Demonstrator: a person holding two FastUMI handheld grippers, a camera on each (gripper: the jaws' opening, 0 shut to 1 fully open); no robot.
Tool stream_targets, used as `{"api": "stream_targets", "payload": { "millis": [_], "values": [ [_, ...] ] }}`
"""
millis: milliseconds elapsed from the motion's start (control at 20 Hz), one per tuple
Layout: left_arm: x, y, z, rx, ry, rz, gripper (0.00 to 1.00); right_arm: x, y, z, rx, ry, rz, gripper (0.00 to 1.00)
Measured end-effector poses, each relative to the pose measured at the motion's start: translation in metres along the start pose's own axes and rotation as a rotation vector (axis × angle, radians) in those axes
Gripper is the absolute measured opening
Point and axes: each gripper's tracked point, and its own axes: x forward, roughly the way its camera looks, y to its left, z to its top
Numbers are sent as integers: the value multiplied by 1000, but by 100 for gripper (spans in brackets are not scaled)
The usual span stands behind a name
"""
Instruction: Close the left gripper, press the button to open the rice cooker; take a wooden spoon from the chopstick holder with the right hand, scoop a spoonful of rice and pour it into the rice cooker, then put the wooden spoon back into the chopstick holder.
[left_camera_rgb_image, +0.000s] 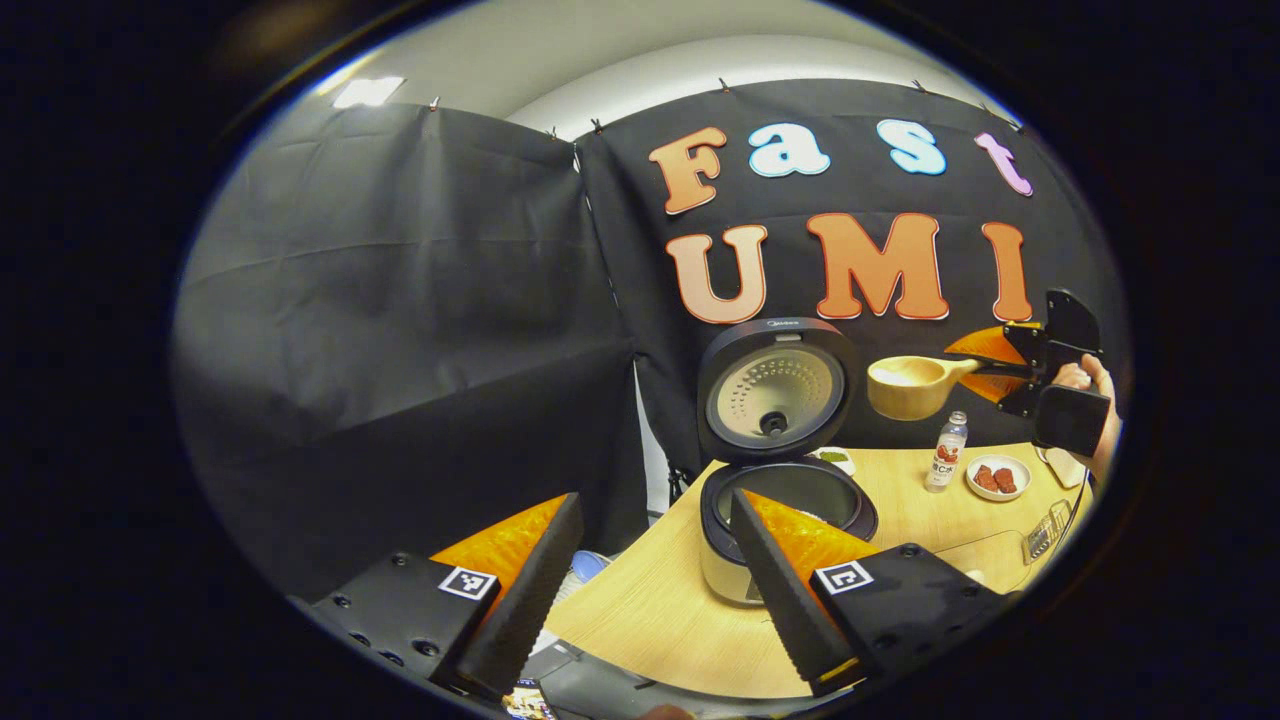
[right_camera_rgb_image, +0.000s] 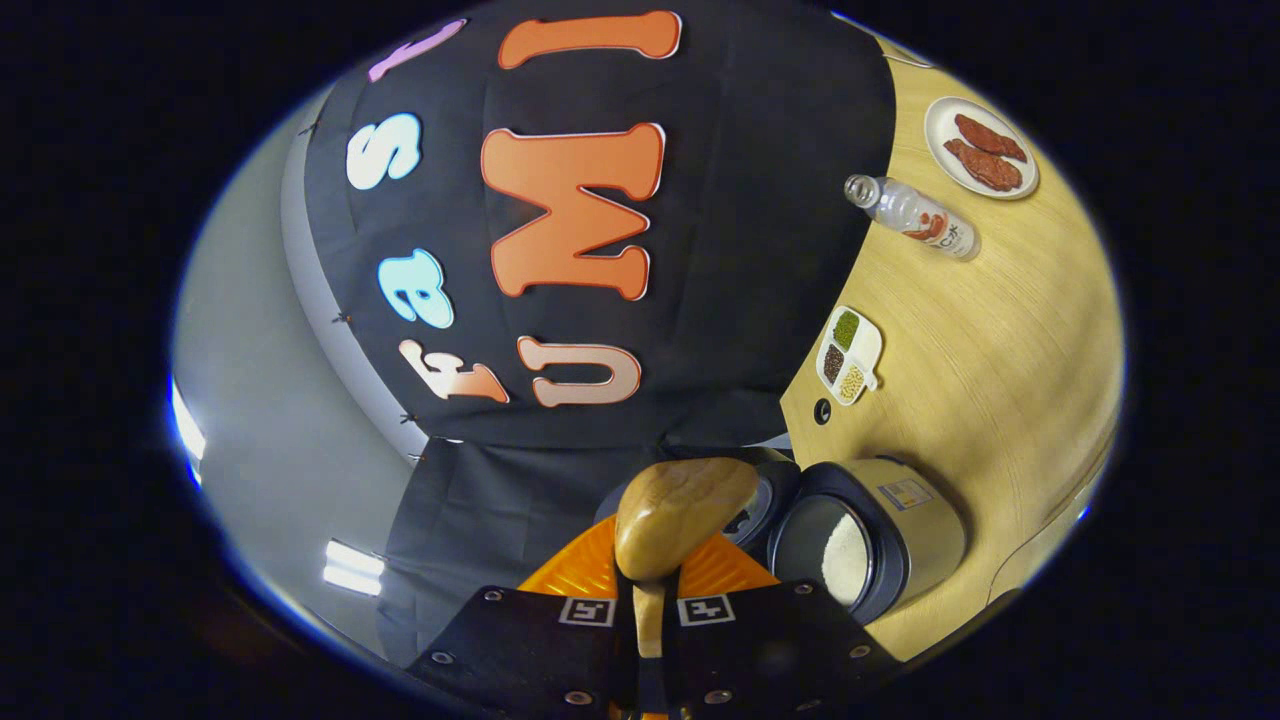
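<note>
Right gripper (right_camera_rgb_image: 648, 610) has its two fingers pressed tight on the handle of the wooden spoon (right_camera_rgb_image: 680, 515), and it is rolled over on its side, so the table (right_camera_rgb_image: 1000, 380) looks tipped up in the right gripper view. From the left gripper view I can see that same spoon (left_camera_rgb_image: 912, 385) held out flat, high above the table and a little to the side of the rice cooker (left_camera_rgb_image: 785, 500). The cooker's lid (left_camera_rgb_image: 775, 390) stands straight up and open, and some white rice already lies in the pot (right_camera_rgb_image: 850, 560). I cannot tell if there is rice in the spoon's bowl. The left gripper (left_camera_rgb_image: 650, 575) waits low in front of the cooker with its fingers spread wide apart, holding nothing. I think the step now is pouring the rice in. To do it well, the person should bring the spoon right over the middle of the open pot first, then turn it slowly so no grains fall on the table. The spoon should stay clear of the raised lid. The squeeze on the handle should stay firm, since a round handle could twist. Nearby sit a small bottle (left_camera_rgb_image: 946, 452), a plate of red food (left_camera_rgb_image: 998, 477) and a little dish of beans (right_camera_rgb_image: 850, 355), so wide swings are best avoided.
</note>
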Motion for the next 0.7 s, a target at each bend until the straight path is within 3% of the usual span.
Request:
{"api": "stream_targets", "payload": {
  "millis": [350, 700],
  "values": [
    [1, 15, -26, -32, 46, 29, 89, 63, -10, -25, -261, 16, -104, 8],
    [3, 31, -47, -38, 96, 56, 89, 96, -40, -47, -547, 40, -223, 8]
  ]
}}
